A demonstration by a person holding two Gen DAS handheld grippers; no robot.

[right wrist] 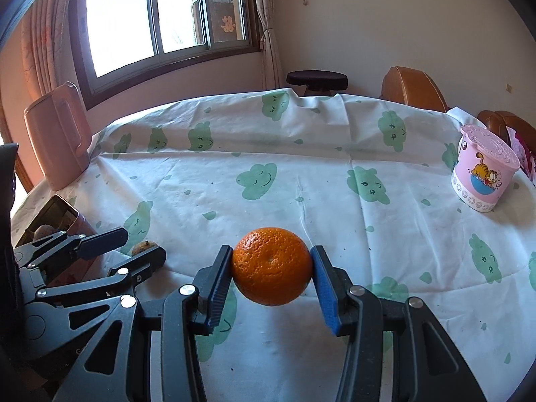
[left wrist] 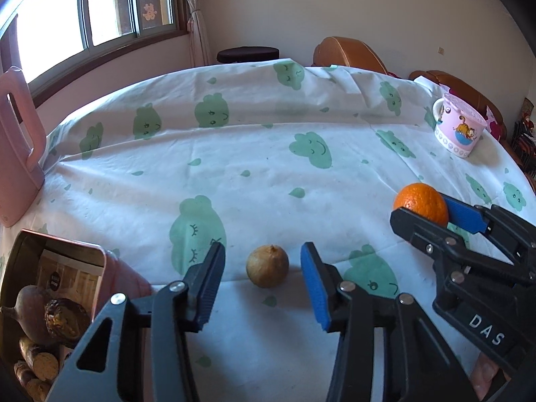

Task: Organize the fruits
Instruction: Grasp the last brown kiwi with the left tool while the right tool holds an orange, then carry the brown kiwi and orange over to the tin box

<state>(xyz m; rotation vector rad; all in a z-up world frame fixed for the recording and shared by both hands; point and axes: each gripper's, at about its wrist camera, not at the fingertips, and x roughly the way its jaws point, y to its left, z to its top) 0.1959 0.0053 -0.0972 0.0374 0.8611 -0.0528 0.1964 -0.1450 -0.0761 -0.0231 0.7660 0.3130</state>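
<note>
In the left wrist view a small, round, yellow-brown fruit (left wrist: 267, 266) lies on the cloud-print tablecloth (left wrist: 254, 174). My left gripper (left wrist: 262, 248) straddles it, open, with a gap between each pad and the fruit. In the right wrist view my right gripper (right wrist: 271, 252) is shut on an orange (right wrist: 272, 266), both pads pressed to its sides, just above the cloth. The left wrist view shows that orange (left wrist: 418, 197) at right. An open pink tin (left wrist: 110, 268) at the near left holds several brownish items.
A pink jug (right wrist: 58, 137) stands at the table's far left edge. A pink lidded cartoon cup (right wrist: 482, 174) sits at the far right. Brown chairs (right wrist: 412, 90) and a dark stool (right wrist: 316, 78) stand behind the table, under a window.
</note>
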